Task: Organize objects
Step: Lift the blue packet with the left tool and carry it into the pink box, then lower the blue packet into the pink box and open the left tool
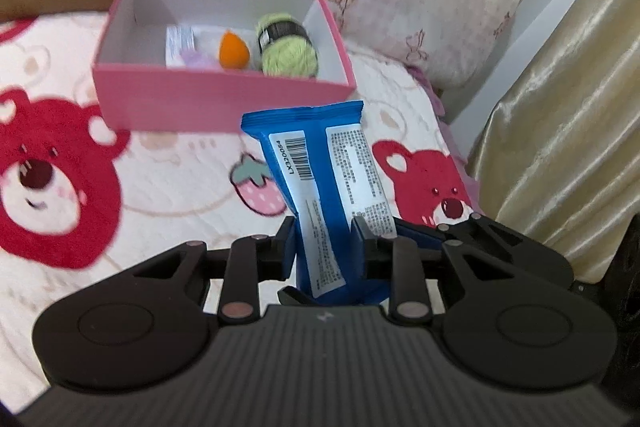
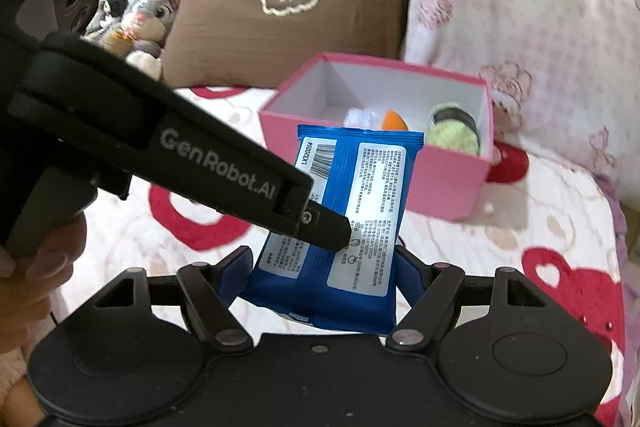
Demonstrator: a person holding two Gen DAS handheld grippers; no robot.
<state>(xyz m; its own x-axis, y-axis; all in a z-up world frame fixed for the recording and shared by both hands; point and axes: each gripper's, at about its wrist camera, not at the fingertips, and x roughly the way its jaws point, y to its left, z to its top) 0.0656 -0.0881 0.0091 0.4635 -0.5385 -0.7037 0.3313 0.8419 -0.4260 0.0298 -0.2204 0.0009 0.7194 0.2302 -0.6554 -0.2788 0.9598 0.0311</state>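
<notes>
Both tools are on one item: the blue packet (image 1: 320,195), a flat foil pouch with white printed labels and a barcode facing the cameras.

Left tool (image 1: 326,239): fingers clenched on the packet's lower half, one on each long edge. In the right wrist view its finger crosses in from 9 o'clock and its tip lies against the packet's label face.

Right tool (image 2: 322,263): its fingers also bracket the packet's lower portion, touching both edges, so I read it as grasping the packet too. How firmly it pinches, I cannot tell.

Why the double hold: I judge this a hand-over or a regrip. The pouch is limp and stands upright only because it is pinched low; a second grip stops it folding over.

Packet position: held above the bed (image 1: 168,187), clear of the bear-print quilt, not yet in the box.

Pink box (image 1: 224,103): open, at 12 o'clock from both tools, near but apart from the packet. Inside it are a green yarn ball (image 1: 288,47), an orange piece (image 1: 234,51) and a white packet (image 1: 180,45). The left half of the box floor is bare, so that is where the packet would fit.

Pillows sit behind the box.

Risk: releasing one tool early may let the pouch twist.
</notes>
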